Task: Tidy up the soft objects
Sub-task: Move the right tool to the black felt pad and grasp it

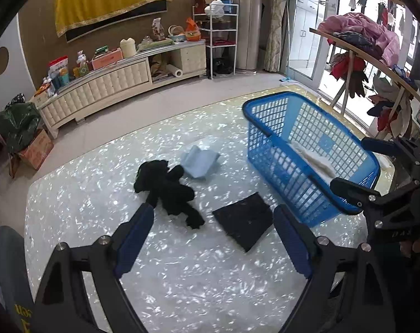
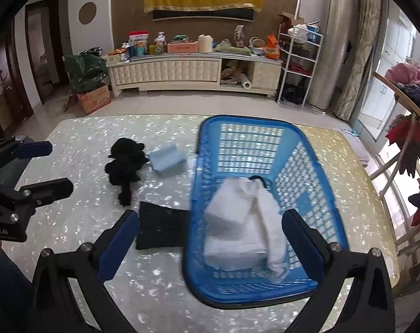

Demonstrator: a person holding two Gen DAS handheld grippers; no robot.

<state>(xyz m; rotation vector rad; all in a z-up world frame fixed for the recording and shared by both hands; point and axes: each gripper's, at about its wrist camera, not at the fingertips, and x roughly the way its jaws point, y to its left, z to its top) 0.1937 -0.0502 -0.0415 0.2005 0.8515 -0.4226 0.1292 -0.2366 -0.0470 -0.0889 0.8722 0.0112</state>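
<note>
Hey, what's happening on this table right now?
A person is sorting soft items into a blue plastic basket. White cloths are already inside. A black crumpled garment, a folded light-blue cloth and a flat black cloth lie on the table. The left tool and right tool are both open and empty.
</note>
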